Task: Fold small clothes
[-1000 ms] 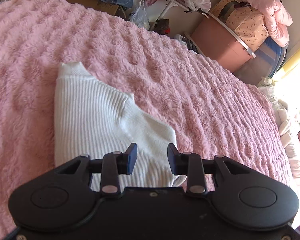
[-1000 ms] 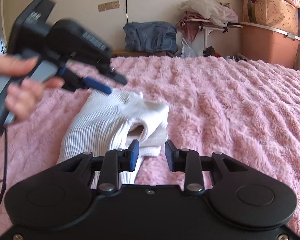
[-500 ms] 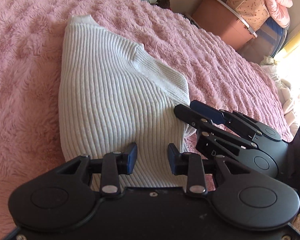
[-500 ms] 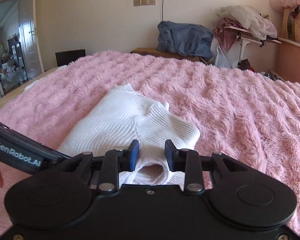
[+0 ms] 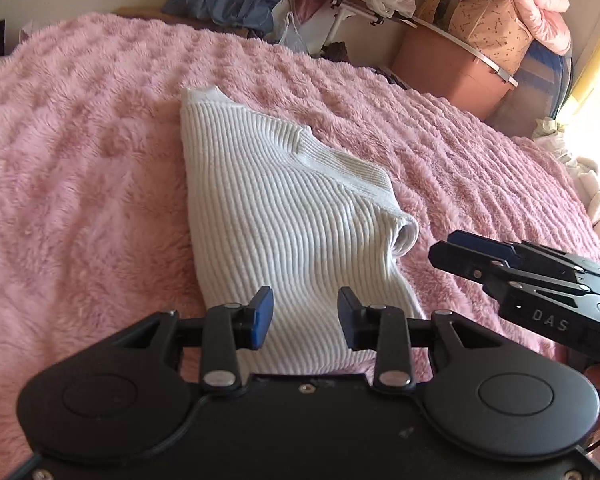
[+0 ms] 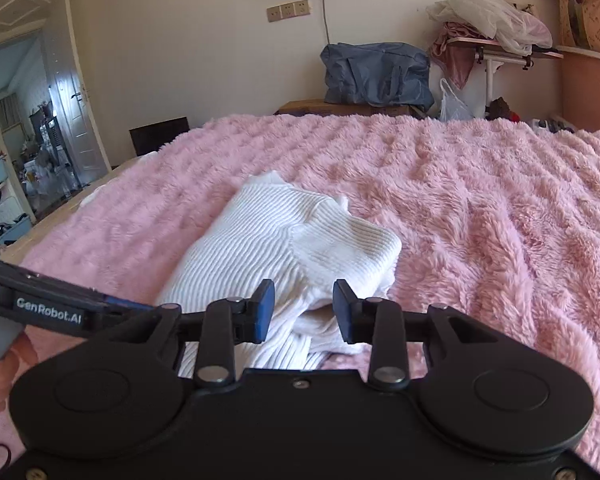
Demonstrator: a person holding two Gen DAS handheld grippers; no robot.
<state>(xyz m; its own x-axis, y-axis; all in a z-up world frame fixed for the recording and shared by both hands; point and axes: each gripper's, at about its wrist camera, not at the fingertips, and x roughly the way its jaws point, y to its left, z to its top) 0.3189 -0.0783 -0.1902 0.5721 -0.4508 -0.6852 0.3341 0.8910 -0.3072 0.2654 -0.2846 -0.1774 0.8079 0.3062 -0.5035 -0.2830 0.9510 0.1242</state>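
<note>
Your white ribbed knit top lies partly folded on the fluffy pink bed blanket. Both tools hang near its close edge, gripping nothing: the left hand-held gripper, which reads "GenRobot.AI", has just been opening, as has the right hand-held gripper, marked "DAS". Next, I'd judge, pinch the near hem and fold it away from you.

Around the folded white sweater the pink blanket lies bare on its left and far sides; the right gripper crowds its right edge
</note>
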